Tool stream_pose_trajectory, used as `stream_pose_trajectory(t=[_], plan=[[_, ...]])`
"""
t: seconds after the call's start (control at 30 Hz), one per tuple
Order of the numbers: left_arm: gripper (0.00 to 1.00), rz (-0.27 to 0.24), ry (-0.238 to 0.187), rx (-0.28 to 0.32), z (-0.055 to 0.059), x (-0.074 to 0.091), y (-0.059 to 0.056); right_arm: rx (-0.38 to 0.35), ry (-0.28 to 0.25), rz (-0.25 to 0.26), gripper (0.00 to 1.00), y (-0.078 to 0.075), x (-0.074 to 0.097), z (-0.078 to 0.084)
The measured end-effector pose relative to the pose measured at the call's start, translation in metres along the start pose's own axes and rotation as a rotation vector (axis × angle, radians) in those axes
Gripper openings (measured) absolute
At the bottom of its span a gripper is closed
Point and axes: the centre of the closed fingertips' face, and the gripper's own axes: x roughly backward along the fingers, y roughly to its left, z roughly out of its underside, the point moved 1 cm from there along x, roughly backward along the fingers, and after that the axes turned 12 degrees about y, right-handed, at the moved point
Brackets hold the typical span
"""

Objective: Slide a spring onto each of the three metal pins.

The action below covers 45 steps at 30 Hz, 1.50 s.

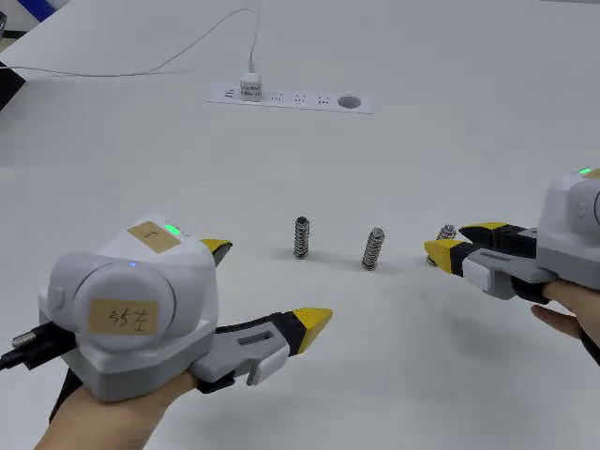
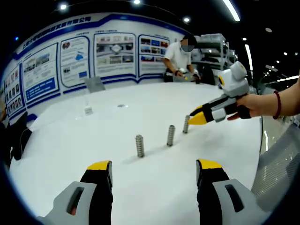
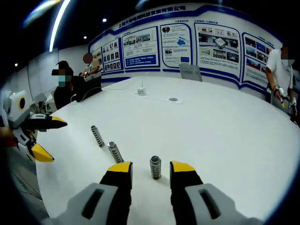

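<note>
Three coiled metal springs stand upright in a row on the white table (image 1: 394, 356): the left spring (image 1: 301, 237), the middle spring (image 1: 373, 248) and the right spring (image 1: 446, 232). My right gripper (image 1: 457, 240) is open, its yellow tips on either side of the right spring (image 3: 155, 167) with a small gap on each side. My left gripper (image 1: 264, 283) hangs open in front of the row, wide apart and holding nothing. In the left gripper view the springs (image 2: 139, 146) (image 2: 171, 135) (image 2: 186, 124) stand ahead of the left gripper (image 2: 154, 165). The pins themselves are hidden inside the coils.
A white power strip (image 1: 291, 97) with a plug and cable lies at the back of the table. People stand beyond the table's far edges (image 2: 180, 54) (image 3: 89, 68). Open tabletop stretches in front of and behind the springs.
</note>
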Motion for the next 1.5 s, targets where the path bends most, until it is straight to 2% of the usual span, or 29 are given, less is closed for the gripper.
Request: stream_pose_trajectory(t=[0.13, 0.2, 0.33, 0.57, 0.93, 1.5], plan=[[0.73, -0.017, 0.012, -0.005, -0.001, 0.003, 0.004, -0.008, -0.002, -0.006, 0.41, 0.002, 0.009, -0.002], [0.73, -0.017, -0.002, 0.007, -0.004, 0.006, 0.005, -0.006, -0.005, -0.011, 0.42, 0.004, 0.014, -0.002], [0.73, -0.034, 0.011, -0.008, -0.005, 0.011, 0.009, 0.000, -0.003, -0.018, 0.48, 0.009, 0.025, -0.003], [0.73, -0.040, 0.009, 0.000, -0.007, 0.020, 0.013, 0.020, -0.004, -0.036, 0.54, 0.021, 0.043, -0.004], [0.74, -0.037, 0.019, -0.013, -0.008, 0.031, 0.011, 0.028, -0.013, -0.055, 0.62, 0.034, 0.066, -0.001], [0.80, -0.032, 0.034, 0.004, -0.003, 0.043, 0.009, 0.037, 0.014, -0.049, 0.70, 0.040, 0.075, 0.014]])
